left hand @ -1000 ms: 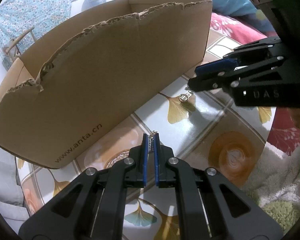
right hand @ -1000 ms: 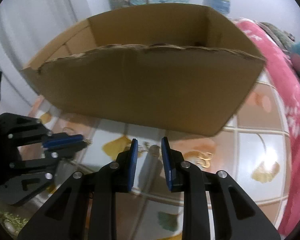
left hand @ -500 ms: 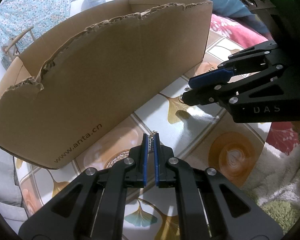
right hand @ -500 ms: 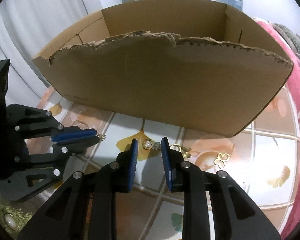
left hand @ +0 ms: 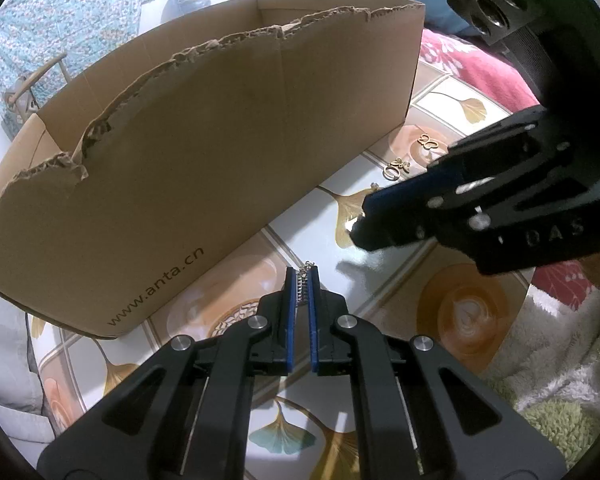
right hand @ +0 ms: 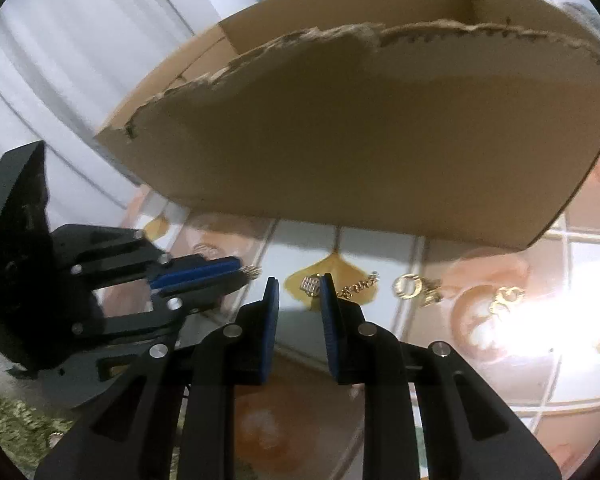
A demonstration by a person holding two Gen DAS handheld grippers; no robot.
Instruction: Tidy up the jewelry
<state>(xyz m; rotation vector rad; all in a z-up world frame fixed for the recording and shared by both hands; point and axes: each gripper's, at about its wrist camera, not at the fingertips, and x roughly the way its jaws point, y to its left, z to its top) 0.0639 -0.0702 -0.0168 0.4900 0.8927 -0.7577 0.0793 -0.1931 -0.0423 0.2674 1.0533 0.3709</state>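
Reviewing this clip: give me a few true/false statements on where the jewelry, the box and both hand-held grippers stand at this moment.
1. The left hand-held gripper is shut on a small silver chain. True.
2. The right hand-held gripper already holds the silver pendant off the table. False: its jaws are closing, with the pendant lying on the tablecloth at their tips, not pressed.
3. The cardboard box has a torn, ragged top edge. True.
4. The gold ring lies inside the box. False: it lies on the tablecloth in front of the box.
5. The box carries printed web-address lettering. True.
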